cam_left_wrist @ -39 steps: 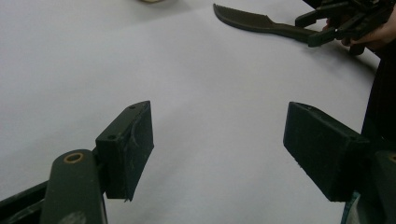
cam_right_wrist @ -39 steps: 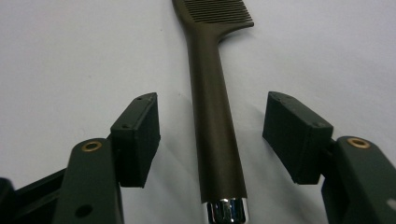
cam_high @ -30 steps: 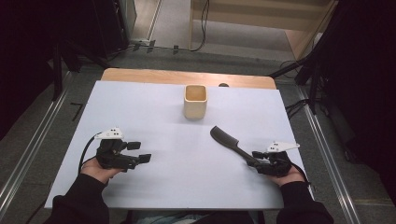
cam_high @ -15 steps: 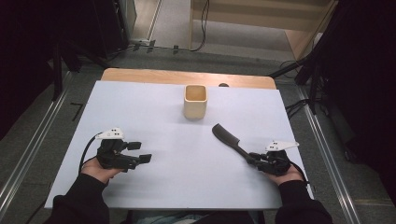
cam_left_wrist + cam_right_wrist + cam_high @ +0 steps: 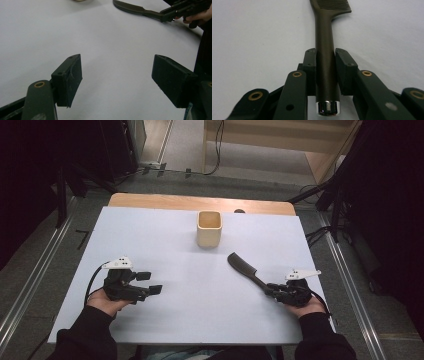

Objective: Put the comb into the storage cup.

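A black comb [image 5: 242, 266] lies on the white table cover, toothed head pointing toward the back. My right gripper [image 5: 272, 289] is shut on its handle. In the right gripper view the pads [image 5: 345, 65] press both sides of the comb handle [image 5: 325, 37], just above its chrome end cap; these jaws have just been closing onto it. My left gripper [image 5: 151, 283] rests at the front left, open, with nothing between its jaws [image 5: 117, 77]. In the left gripper view the comb [image 5: 130, 8] and the right gripper [image 5: 165, 15] show farther off.
A pale wooden square cup [image 5: 209, 228] stands upright at the back centre, beyond the comb's head. The white cover [image 5: 190, 320] lies over a wooden table [image 5: 150, 201]. Dark floor, cables and metal rails surround the table.
The right gripper's jaws have drawn in around the comb handle and the comb has shifted very slightly. Both hands have stayed where they were.
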A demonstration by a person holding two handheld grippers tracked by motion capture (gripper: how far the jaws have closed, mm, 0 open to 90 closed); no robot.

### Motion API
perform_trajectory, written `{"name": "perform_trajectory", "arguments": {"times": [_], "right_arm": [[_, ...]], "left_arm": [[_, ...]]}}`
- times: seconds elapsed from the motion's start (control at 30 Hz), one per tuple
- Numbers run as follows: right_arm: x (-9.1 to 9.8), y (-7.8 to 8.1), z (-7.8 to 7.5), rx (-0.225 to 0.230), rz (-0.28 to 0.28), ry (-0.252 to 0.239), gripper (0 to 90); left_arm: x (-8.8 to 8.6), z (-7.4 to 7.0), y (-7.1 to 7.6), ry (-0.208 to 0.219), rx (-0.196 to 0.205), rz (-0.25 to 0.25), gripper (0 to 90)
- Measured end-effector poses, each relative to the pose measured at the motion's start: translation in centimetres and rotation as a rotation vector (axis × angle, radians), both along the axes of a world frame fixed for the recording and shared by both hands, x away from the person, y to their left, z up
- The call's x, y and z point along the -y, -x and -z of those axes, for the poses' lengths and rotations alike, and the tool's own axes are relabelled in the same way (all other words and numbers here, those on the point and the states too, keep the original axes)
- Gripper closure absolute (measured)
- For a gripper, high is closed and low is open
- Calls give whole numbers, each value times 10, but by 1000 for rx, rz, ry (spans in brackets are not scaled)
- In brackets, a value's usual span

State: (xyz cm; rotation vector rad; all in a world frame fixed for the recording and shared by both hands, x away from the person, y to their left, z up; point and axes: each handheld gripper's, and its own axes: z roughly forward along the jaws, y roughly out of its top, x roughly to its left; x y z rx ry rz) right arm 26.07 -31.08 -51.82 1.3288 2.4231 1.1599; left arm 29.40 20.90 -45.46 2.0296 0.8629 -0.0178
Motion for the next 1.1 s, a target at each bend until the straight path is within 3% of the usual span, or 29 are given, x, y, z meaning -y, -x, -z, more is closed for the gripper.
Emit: {"name": "perform_trajectory", "arguments": {"times": [0.27,0.83,1.1], "right_arm": [[2,0,-8,15,14,-12,704],[7,-3,-35,53,120,-87,704],[2,-3,-43,52,155,-73,704]], "left_arm": [[0,0,0,0,-1,0,259],[7,1,-2,-17,-7,20,259],[10,0,-2,-15,-19,20,259]]}}
